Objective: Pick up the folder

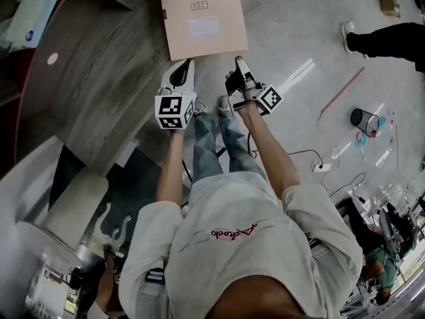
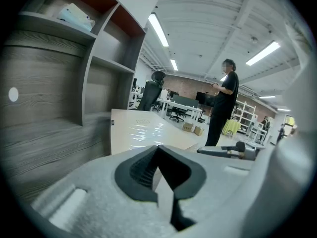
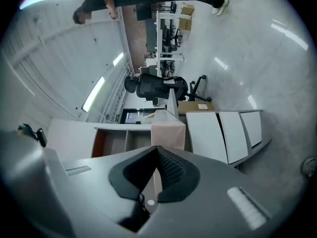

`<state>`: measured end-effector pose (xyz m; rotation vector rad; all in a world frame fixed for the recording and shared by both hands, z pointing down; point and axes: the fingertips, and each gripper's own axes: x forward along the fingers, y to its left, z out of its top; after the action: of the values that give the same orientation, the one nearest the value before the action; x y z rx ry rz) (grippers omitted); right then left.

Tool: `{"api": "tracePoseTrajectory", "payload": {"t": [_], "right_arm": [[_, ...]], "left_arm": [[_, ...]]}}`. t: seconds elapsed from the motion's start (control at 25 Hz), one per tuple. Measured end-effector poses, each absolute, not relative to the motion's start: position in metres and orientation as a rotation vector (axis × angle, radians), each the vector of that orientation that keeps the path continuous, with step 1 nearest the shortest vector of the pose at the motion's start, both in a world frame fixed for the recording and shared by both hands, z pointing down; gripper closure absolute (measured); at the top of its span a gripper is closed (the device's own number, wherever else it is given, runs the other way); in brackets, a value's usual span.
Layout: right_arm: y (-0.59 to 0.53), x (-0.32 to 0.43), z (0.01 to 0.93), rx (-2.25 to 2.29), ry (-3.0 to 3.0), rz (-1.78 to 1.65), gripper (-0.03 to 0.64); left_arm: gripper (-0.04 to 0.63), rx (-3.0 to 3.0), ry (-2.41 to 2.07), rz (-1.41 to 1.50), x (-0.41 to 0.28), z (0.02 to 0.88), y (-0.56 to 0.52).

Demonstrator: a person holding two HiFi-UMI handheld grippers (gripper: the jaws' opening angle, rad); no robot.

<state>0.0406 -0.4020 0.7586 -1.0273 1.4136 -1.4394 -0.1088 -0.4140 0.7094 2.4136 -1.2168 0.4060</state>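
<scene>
The pale pink folder (image 1: 202, 15) lies flat on the grey wood desk (image 1: 99, 65), and its near edge hangs over the desk's side. My white left gripper (image 1: 188, 64) points at the near left corner of the folder, jaws shut with nothing in them. My black right gripper (image 1: 238, 61), rolled onto its side, sits at the near right corner, also shut and empty. Whether either tip touches the edge I cannot tell. In the left gripper view the folder (image 2: 143, 130) stretches away just past the jaws (image 2: 158, 148). In the right gripper view the folder (image 3: 167, 130) stands above the jaws (image 3: 157, 150).
Open shelf compartments rise at the desk's back, one holding a blue and white pack (image 1: 30, 15). A person in black (image 1: 388, 40) stands on the floor to the right, also in the left gripper view (image 2: 225, 103). A bin (image 1: 364, 119) and a power strip with cables (image 1: 322, 167) lie on the floor.
</scene>
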Motion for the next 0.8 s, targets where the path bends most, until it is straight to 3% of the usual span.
{"api": "tracePoseTrajectory", "payload": {"t": [0.08,0.12,0.16,0.2,0.4,0.8], "right_arm": [[-0.403,0.040,0.762,-0.994,1.371,-1.440,0.604],[-0.403,0.039,0.763,-0.973,1.355,-1.445,0.491],[-0.404,0.038,0.764,-0.956,1.346,-1.450,0.431],[-0.405,0.038,0.764,-0.946,1.345,-1.450,0.421],[-0.413,0.040,0.761,-0.941,1.344,-1.406,0.237],[-0.447,0.043,0.764,-0.944,1.336,-1.366,0.202]], "left_arm": [[0.595,2.412,-1.215,0.409,-0.109,0.710,-0.414],[0.595,2.414,-1.215,0.412,-0.108,0.710,-0.413],[0.595,2.417,-1.215,0.414,-0.109,0.710,-0.413],[0.595,2.418,-1.218,0.414,-0.109,0.709,-0.414],[0.595,2.413,-1.225,0.414,-0.112,0.710,-0.416],[0.595,2.424,-1.212,0.430,-0.111,0.713,-0.415]]}}
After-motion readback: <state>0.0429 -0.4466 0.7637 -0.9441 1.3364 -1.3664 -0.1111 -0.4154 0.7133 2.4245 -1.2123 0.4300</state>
